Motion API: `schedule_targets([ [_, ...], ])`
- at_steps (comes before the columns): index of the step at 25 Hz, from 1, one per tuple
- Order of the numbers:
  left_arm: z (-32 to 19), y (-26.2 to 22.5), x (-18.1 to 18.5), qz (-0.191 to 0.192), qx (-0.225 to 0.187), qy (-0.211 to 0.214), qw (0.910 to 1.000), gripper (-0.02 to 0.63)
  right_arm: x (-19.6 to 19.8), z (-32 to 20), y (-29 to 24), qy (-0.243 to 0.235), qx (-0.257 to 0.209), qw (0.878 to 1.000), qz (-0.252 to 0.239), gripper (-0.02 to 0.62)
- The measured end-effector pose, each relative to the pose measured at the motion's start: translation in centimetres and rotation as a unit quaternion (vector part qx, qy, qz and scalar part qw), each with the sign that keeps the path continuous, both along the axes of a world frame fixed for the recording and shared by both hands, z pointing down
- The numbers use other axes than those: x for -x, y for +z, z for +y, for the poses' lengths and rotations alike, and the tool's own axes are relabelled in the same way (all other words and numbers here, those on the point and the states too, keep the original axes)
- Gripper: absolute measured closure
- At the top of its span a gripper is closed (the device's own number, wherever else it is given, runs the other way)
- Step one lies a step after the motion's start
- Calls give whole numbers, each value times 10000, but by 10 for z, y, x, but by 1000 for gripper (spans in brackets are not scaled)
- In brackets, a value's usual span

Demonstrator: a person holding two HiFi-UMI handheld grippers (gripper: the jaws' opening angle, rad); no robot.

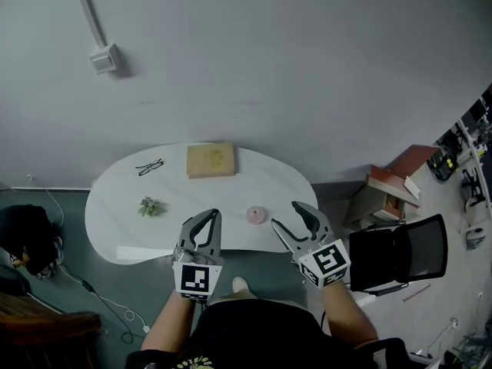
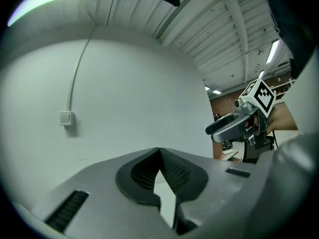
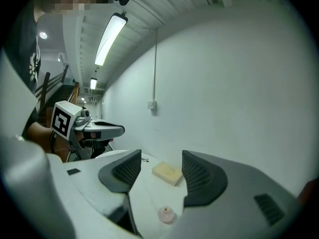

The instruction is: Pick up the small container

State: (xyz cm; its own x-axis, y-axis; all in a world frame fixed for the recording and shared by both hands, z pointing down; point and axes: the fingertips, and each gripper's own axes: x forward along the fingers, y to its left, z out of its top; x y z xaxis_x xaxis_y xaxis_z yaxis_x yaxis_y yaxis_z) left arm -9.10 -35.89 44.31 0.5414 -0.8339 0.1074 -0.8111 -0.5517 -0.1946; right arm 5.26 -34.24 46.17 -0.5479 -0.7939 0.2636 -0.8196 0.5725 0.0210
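Note:
The small pink container (image 1: 256, 215) stands near the front edge of the white table (image 1: 115, 214). It lies between my two grippers, just left of the right one. My right gripper (image 1: 290, 215) is open and empty, held above the table edge. In the right gripper view the container (image 3: 166, 214) sits low, below the open gripper (image 3: 160, 166). My left gripper (image 1: 216, 214) is shut with nothing in it, and its tips meet in the left gripper view (image 2: 159, 151). That view looks at the wall and shows the right gripper (image 2: 239, 124), not the container.
A tan flat box (image 1: 211, 161), a pair of glasses (image 1: 149, 167) and a small green plant (image 1: 150, 207) lie on the table. A black chair (image 1: 400, 256) and a red-and-white box (image 1: 396, 181) stand to the right. A dark bag (image 1: 27, 241) and cables lie on the floor at the left.

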Motion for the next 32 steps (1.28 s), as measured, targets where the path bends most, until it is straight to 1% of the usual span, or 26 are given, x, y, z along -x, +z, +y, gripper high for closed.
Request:
schedule_targets([
  [5,-14,4,4,110,-25,185,9998,601,7,-6,9,99,83,9998,145,331],
  [8,-17,11,3,85,65,245,9996,601,7,-6,25,123,226,9995,179,331],
  [11,-16,19,2,73,146,278,9995,601,7,-2,41,96,322,9992,211,331],
  [14,-14,21,0,202,98,270,9994,601,7,-1,59,14,412,9988,281,331],
  [18,-13,27,4,60,209,188,9996,601,11,-8,86,-160,589,9977,286,331],
  [23,-24,29,3,-16,275,101,9996,601,16,-23,131,-426,971,9940,273,331],
  [25,-33,29,2,-37,279,62,9996,601,19,-29,152,-555,1103,9917,370,331],
  [28,-50,32,0,27,247,2,9997,601,24,-43,184,-753,1298,9873,517,331],
  [32,-65,53,-8,-104,468,-54,9988,601,30,-55,220,-1079,1551,9799,632,331],
])
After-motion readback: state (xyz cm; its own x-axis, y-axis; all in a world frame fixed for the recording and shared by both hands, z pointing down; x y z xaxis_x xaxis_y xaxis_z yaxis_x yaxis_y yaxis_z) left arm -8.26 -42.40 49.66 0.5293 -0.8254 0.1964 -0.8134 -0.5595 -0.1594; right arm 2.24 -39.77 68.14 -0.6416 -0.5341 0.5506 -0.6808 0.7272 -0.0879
